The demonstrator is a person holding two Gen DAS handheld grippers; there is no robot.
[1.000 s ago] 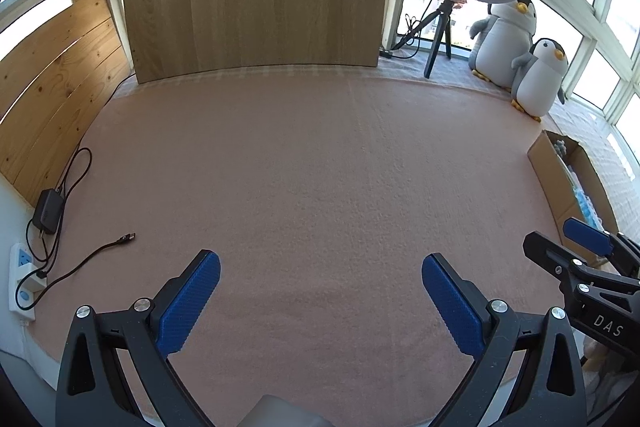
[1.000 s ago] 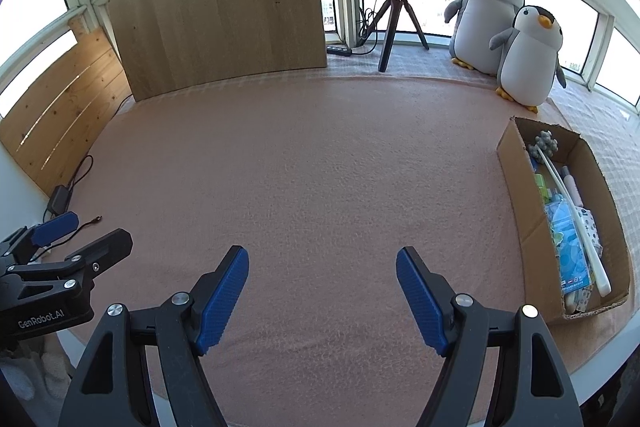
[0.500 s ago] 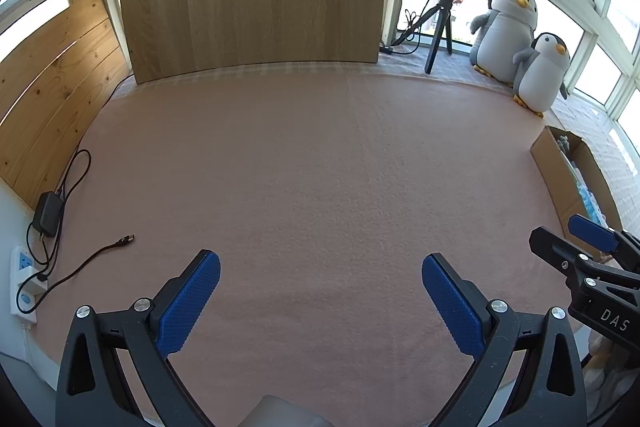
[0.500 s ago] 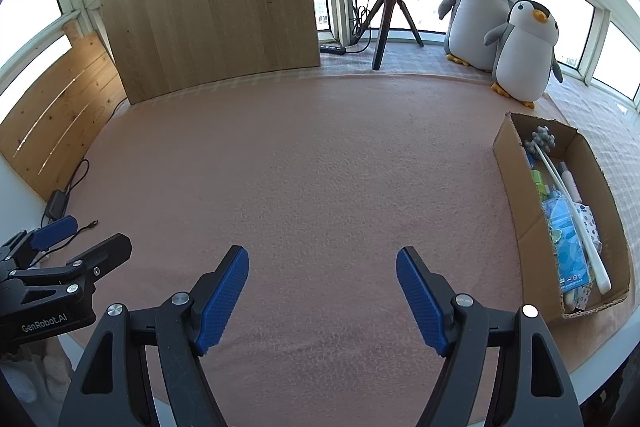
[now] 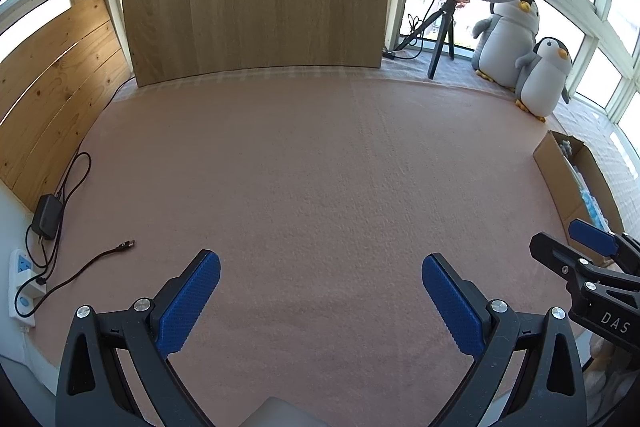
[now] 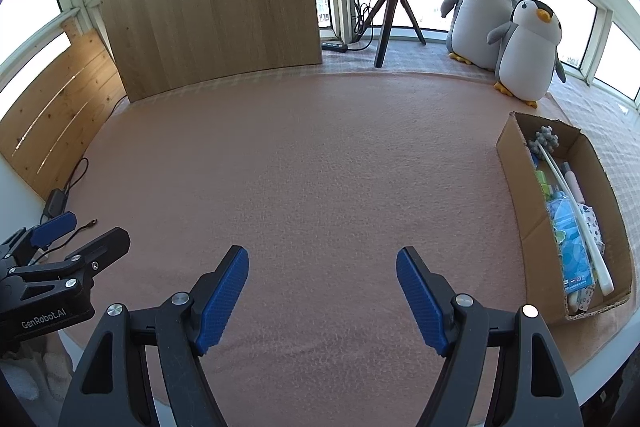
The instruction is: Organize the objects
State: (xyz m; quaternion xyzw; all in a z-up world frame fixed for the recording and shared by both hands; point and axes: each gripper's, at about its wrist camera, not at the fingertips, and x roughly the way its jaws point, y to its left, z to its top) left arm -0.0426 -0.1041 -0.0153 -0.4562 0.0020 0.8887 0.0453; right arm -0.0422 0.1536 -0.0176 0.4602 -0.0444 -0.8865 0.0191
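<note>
Left gripper [image 5: 320, 279] and right gripper [image 6: 322, 275]: jaws spread wide, nothing held, over bare pink mat [image 6: 300, 155]. Cardboard box [image 6: 524, 203] at mat's right edge holds the assorted items [image 6: 572, 227]. Two plush penguins [image 6: 524, 47] beyond.

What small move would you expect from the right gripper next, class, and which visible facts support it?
Probably a swing to its right, toward the cardboard box. The right gripper is open and holds nothing, as is the left gripper. The pink mat ahead carries no loose items, while the only things to organize, such as the long white stick, lie in that box.
</note>
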